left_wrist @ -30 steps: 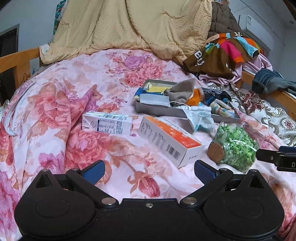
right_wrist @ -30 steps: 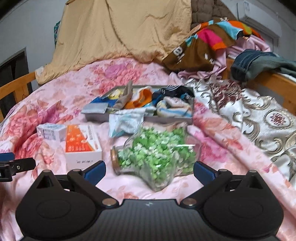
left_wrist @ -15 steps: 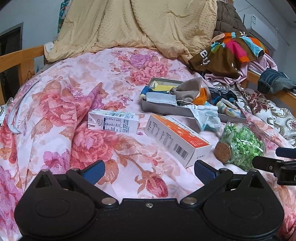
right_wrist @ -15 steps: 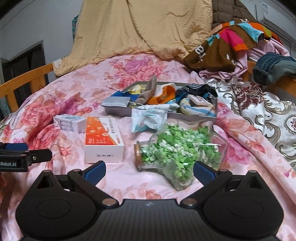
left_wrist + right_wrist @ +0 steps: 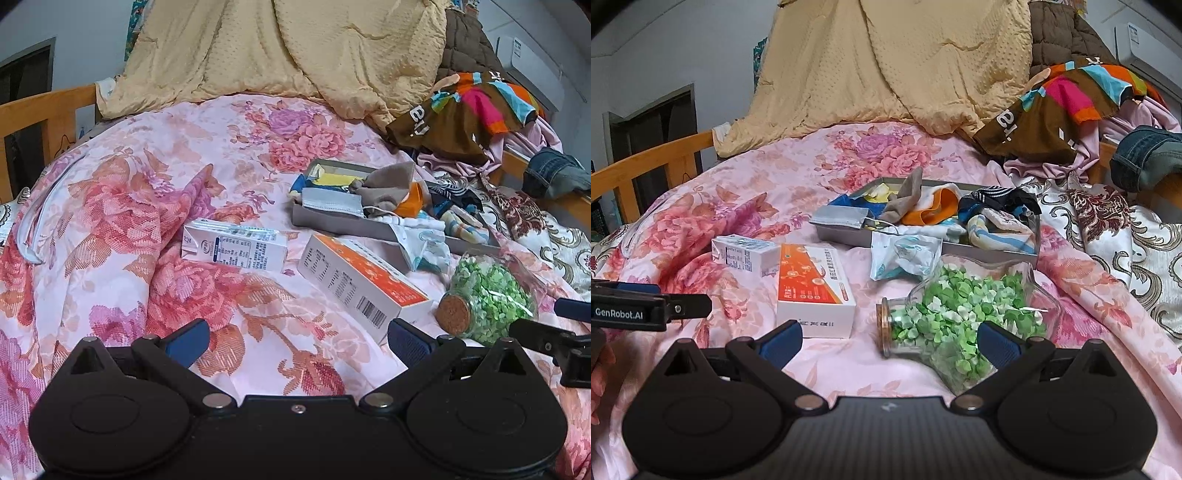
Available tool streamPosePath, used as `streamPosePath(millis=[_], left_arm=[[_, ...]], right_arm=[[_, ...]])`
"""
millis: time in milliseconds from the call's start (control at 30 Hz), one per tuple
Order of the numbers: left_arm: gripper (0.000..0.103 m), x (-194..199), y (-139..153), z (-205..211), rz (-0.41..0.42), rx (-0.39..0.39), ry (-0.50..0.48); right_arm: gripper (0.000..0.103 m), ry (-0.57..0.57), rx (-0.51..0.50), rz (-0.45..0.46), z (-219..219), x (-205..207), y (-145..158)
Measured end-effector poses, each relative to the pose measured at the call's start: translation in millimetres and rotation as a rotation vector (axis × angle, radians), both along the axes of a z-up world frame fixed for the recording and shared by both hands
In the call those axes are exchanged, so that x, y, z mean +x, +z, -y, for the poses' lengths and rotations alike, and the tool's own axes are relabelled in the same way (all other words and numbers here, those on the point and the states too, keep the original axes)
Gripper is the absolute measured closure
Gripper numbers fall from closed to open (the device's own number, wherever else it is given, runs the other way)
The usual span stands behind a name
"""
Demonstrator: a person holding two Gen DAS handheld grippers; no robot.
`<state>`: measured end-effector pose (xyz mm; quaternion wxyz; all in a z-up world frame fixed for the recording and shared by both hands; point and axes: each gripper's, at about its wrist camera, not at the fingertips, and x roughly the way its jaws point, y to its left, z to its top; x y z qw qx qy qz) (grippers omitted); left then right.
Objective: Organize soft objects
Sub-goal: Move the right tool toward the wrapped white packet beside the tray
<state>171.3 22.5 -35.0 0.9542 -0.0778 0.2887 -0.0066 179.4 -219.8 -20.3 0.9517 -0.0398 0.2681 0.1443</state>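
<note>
to do this step well, reach past the jar (image 5: 964,325) and boxes for a loose cloth such as the face mask (image 5: 905,254) hanging over the tray (image 5: 846,234) rim, since both the left gripper (image 5: 295,338) and right gripper (image 5: 888,338) hover low over the bedspread (image 5: 122,221), fingers wide apart and empty.

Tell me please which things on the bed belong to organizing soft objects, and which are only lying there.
Belong to the job:
grey tray
socks
grey face mask
pale blue cloth

Just lying about:
milk carton
orange box
jar of green paper stars
</note>
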Motion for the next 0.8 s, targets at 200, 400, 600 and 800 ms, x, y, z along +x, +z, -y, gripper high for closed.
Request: streamPosePath(millis=[200, 400, 600, 800], left_arm=[[0.001, 4.5, 4.9, -4.4, 0.018, -0.012, 0.019], [0.001, 4.8, 9.8, -3.5, 0.051, 0.008, 0.006], [0.001, 10.1, 10.8, -7.1, 0.054, -0.006, 0.024], [0.001, 15.8, 8.8, -10.6, 0.049, -0.013, 0.039]], right_arm=[[0.000, 0.006, -0.002, 0.013, -1.7, -0.8, 0.5], [0.000, 0.005, -0.004, 0.027, -2.8, -0.2, 1.7], [0.000, -0.002, 0.004, 0.038, -2.7, 1.5, 3.1], [0.000, -0.004, 0.011, 0.043, -3.5, 3.6, 3.6]])
